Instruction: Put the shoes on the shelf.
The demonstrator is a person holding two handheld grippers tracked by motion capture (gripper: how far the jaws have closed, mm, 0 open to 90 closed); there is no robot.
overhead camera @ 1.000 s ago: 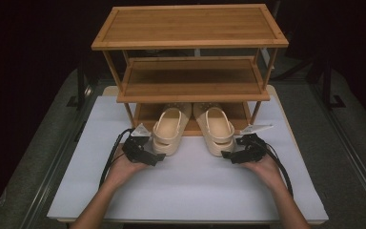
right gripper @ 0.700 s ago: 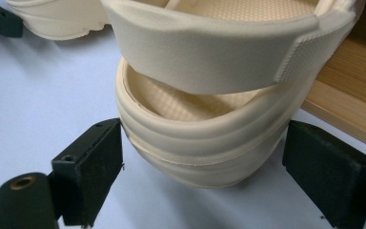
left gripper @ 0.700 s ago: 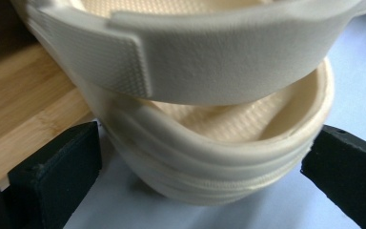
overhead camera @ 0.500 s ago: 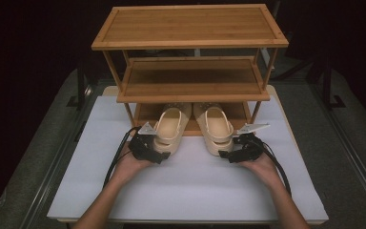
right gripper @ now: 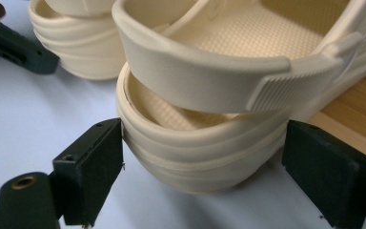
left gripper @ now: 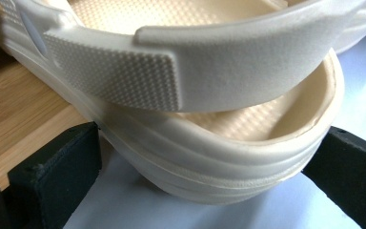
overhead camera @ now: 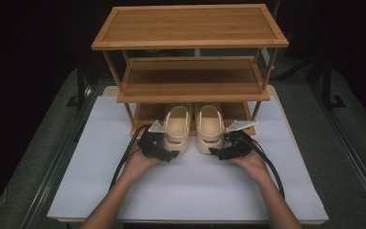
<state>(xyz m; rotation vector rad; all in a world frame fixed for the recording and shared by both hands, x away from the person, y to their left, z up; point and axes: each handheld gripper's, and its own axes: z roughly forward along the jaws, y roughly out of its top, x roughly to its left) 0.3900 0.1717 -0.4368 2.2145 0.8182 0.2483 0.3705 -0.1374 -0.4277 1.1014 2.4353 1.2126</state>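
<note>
Wooden shoe rack [overhead camera: 190, 81] on white table [overhead camera: 195, 191], pair of cream clogs half under its lowest shelf
Heels poking out toward the person for easy reach; left gripper [overhead camera: 164, 153] spread around left clog [overhead camera: 177, 128] heel, right gripper [overhead camera: 220, 153] likewise around right clog [overhead camera: 209, 126], neither clamped yet

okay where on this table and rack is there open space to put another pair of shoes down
The top shelf and middle shelf of the rack are bare. The white mat is free left of the left tool, right of the right tool, and along the near edge beside the forearms. It is crowded at the bottom shelf front, where both clogs sit between open jaws.
</note>
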